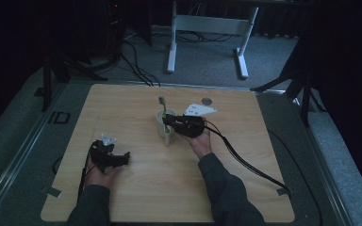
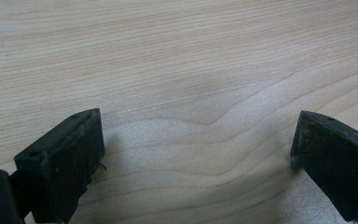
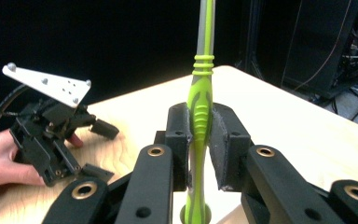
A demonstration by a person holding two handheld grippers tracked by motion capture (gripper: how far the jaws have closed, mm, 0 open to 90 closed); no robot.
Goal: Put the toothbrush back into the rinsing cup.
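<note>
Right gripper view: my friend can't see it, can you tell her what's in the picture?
Two black jaws of the right gripper squeeze an upright green and grey plastic toothbrush by its handle. Behind, on the pale wooden table, a hand holds the left gripper.

- Left tongs (image 1: 122,157), held in the left hand (image 1: 96,175), rest low with jaws spread wide.
- Right tongs (image 3: 199,140), in the right hand (image 1: 201,142), clamp a green handle (image 3: 200,107).
</note>
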